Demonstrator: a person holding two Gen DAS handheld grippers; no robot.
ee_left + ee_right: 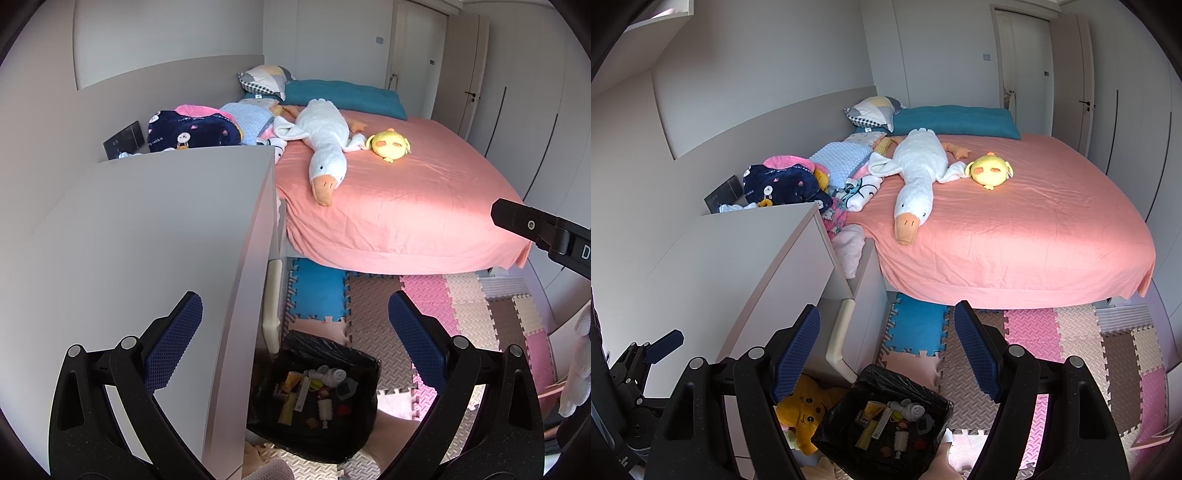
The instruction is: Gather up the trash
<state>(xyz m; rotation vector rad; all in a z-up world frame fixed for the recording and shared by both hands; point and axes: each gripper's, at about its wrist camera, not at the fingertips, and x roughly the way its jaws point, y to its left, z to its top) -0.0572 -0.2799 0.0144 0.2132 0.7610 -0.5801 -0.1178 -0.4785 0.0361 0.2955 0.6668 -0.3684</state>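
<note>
From my left wrist camera, the left gripper [295, 332] hangs with jaws apart and empty above the black-lined trash bin [314, 398], which stands on the foam floor mats [461, 314] beside a grey cabinet [147, 240]. The bin's small contents are hard to identify.

From my right wrist camera, the right gripper [886, 354] is likewise spread and empty over the bin [882, 424]. Only here does a yellow plush toy [805, 410] show, wedged between bin and cabinet [738, 266].

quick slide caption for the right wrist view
Open right gripper hovers above a black-lined trash bin holding scraps, beside a pink bed with a plush goose.
</note>
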